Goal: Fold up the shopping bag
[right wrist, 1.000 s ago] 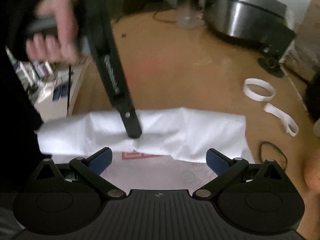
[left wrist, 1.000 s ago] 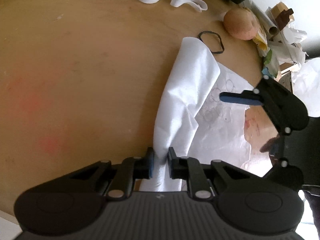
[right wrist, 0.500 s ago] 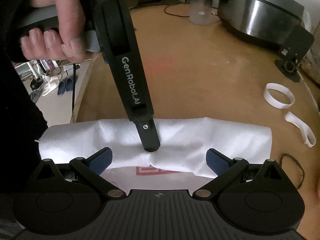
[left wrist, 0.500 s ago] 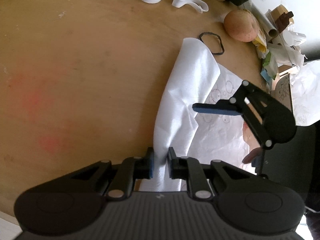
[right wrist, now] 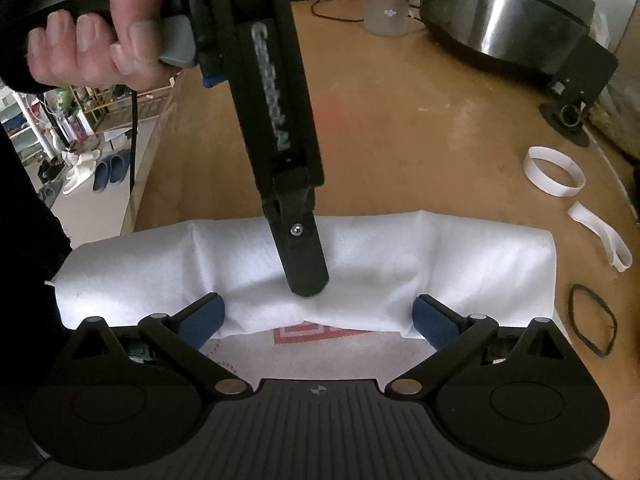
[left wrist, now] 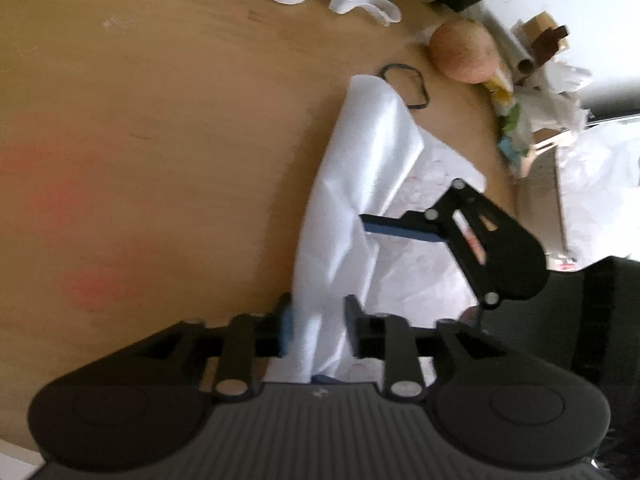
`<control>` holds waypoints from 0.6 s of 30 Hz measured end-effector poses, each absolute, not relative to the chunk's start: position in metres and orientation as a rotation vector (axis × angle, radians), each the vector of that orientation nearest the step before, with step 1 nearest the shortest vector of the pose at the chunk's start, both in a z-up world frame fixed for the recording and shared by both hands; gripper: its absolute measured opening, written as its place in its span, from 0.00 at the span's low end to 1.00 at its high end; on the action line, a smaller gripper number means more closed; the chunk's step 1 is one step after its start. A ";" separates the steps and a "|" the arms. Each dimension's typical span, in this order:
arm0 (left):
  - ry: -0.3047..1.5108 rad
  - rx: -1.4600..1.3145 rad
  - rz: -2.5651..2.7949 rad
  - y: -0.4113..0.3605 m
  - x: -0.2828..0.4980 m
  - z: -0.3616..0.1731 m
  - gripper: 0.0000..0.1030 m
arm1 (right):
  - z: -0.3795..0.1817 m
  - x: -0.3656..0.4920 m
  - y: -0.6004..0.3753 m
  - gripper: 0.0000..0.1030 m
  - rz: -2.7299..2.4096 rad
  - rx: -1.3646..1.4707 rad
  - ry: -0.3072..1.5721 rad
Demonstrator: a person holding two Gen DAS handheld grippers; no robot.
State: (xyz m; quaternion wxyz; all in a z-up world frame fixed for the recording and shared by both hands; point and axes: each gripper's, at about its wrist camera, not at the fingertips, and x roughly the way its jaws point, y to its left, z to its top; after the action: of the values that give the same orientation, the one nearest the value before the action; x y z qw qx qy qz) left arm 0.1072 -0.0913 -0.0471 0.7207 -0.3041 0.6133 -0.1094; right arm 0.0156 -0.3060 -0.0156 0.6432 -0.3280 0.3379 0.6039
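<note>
Since the earlier frames, the left gripper [left wrist: 318,320] has begun releasing: its jaws, then pinched tight on the folded edge of the shopping bag [left wrist: 360,184], are now opening, with the white fabric between them and only grazing the blue pad of the left-hand finger. In the same interval the right gripper [right wrist: 318,318] has advanced over the bag, closer to the fold.

Step in hand, as judged: the first fold is laid over and is being let go. The bag lies flat on the wooden table [left wrist: 160,140], its upper flap doubled toward the person so that a red printed panel [right wrist: 316,330] shows just beneath the flap's edge.

Right gripper: jaws spread wide, one blue pad at each side of the flap's near edge, gripping nothing. Whether the pads touch the fabric cannot be told.

Next move, as judged: withdraw the left gripper clear without dragging the flap open, then press or re-grip the fold for a second fold.

Beyond the bag, apart from it, lie a black rubber band [right wrist: 592,320], two white paper loops [right wrist: 554,176] and, at the far edge, a steel pot [right wrist: 508,12].
</note>
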 end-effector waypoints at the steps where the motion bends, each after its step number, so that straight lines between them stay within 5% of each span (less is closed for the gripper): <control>1: 1.348 -0.676 -0.248 -0.091 0.106 -0.045 0.34 | -0.016 0.015 -0.307 1.00 1.375 -0.743 0.767; 18: 1.315 -0.670 -0.384 -0.109 0.106 -0.026 0.34 | -0.017 0.017 -0.312 1.00 1.383 -0.714 0.743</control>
State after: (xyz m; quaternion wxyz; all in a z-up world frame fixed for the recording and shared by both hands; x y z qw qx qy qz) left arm 0.1056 -0.1089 -0.0257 0.7232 -0.3035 0.5954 -0.1739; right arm 0.0168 -0.3117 -0.0174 0.6505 -0.3143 0.3273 0.6091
